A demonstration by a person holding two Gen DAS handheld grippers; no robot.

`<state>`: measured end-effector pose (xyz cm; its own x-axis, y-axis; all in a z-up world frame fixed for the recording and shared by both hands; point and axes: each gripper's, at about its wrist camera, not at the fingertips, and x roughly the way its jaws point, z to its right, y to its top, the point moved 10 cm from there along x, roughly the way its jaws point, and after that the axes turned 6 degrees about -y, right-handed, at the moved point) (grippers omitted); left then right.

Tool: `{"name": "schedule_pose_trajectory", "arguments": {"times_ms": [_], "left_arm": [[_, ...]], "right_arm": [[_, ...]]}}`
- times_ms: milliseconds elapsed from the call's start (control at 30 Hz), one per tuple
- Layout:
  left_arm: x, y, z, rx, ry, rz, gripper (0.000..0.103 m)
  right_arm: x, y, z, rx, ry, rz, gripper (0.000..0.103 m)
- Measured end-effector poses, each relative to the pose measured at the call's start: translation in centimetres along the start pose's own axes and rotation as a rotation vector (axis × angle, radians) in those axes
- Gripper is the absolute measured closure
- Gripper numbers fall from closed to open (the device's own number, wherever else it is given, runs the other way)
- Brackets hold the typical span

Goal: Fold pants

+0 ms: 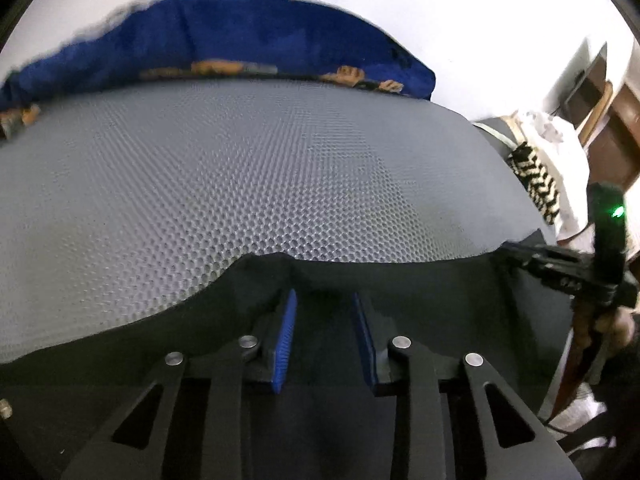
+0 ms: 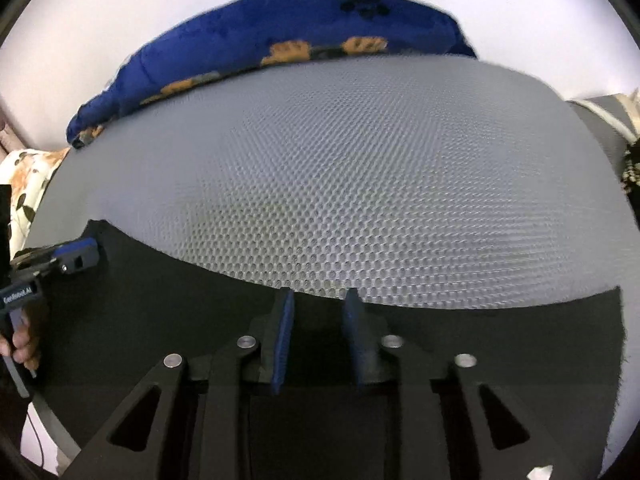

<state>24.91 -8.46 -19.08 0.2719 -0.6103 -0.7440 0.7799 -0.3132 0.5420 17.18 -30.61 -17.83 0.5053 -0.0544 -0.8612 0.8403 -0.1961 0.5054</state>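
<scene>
Left jaws: left gripper [image 1: 324, 300] is parted, blue pads astride dark cloth near its edge; whether they pinch it I cannot tell.
Right jaws: right gripper [image 2: 318, 296] is likewise parted over the cloth's edge at 12 o'clock; grip unclear.
Risk: if only one layer is caught, or one side lifts first, the fold would likely skew or bunch.
Pants [image 1: 400, 300]: black, matte, lying flat at 6 o'clock in both views, edge wavy with a small peak by the left jaws.
Mat [image 1: 240, 168]: grey honeycomb under the pants, running to 12 o'clock.
Blanket [image 2: 240, 40]: blue, orange-printed, beyond the mat.
</scene>
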Motion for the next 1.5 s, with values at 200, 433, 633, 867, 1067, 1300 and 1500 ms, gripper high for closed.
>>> {"name": "schedule_pose_trajectory", "arguments": {"times_ms": [200, 433, 633, 867, 1067, 1300, 1500], "left_arm": [[-2.5, -2.8, 2.2, 0.041, -0.008, -0.014, 0.070], [-4.0, -7.8, -0.1, -0.023, 0.063, -0.073, 0.070], [-5.4, -8.9, -1.6, -0.106, 0.041, -0.024, 0.070], [-5.3, -9.2, -0.7, -0.124, 0.097, -0.021, 0.052], [-5.3, -9.2, 2.0, -0.095, 0.101, -0.018, 0.041], [-4.1, -8.9, 5.1, -0.098, 0.066, -0.034, 0.041], [-2.3, -8.9, 7.5, -0.089, 0.060, -0.056, 0.041]], "right_arm": [[-2.4, -3.8, 0.9, -0.008, 0.019, -0.038, 0.076], [-3.4, -9.5, 7.2, 0.074, -0.061, -0.091, 0.077], [-4.8, -11.3, 12.6, 0.196, -0.058, -0.050, 0.081], [-6.6, -11.6, 17.6, 0.241, -0.116, -0.038, 0.076], [-8.0, -11.7, 23.2, 0.401, 0.058, -0.050, 0.073], [-7.2, -13.6, 27.6, 0.518, 0.202, -0.103, 0.073], [-6.4, -14.6, 27.8, 0.527, 0.287, -0.118, 0.073]]}}
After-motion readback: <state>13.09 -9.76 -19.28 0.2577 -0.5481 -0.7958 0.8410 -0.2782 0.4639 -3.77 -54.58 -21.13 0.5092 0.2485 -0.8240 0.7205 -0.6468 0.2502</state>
